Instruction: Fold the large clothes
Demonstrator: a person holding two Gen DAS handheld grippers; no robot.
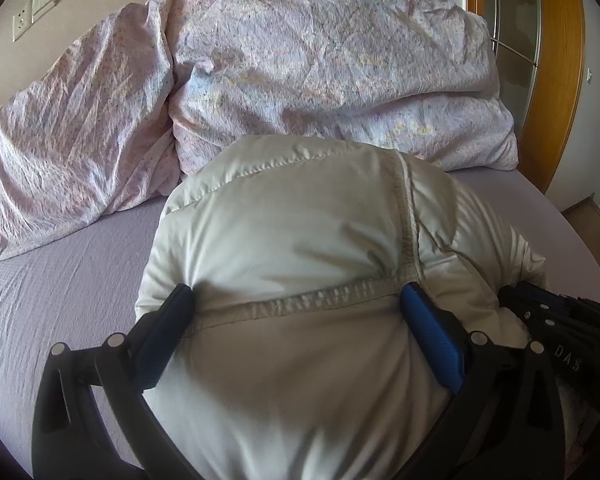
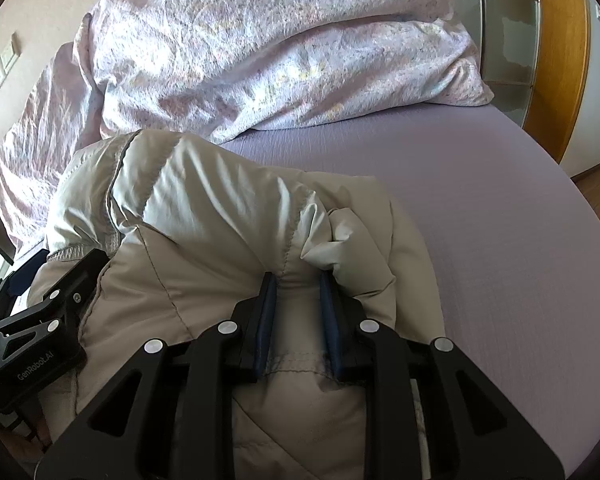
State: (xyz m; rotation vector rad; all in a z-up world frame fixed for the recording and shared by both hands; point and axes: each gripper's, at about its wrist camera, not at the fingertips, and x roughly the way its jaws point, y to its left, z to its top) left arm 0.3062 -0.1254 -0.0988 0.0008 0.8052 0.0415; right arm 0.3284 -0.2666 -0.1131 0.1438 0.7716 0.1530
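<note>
A cream puffer jacket (image 1: 292,220) lies bunched on the lilac bed sheet (image 1: 60,264). My left gripper (image 1: 296,292) has its blue-padded jaws wide apart, and a thick fold of the jacket with a stitched seam bulges between them, puckered at the pads. In the right wrist view the jacket (image 2: 204,200) is rolled over itself. There my right gripper (image 2: 298,280) stands narrow, with its pads pinching a ridge of fabric near a seam. The right gripper (image 1: 560,320) shows at the left view's right edge. The left gripper (image 2: 40,320) shows at the right view's left edge, against the jacket.
A crumpled pink floral duvet (image 1: 300,60) is heaped along the far side of the bed against the wall. Bare sheet (image 2: 480,200) stretches to the right of the jacket. Wall sockets (image 1: 36,4) sit at the far left. A wooden-framed glass door (image 1: 516,20) and wood floor stand beyond the bed's right edge.
</note>
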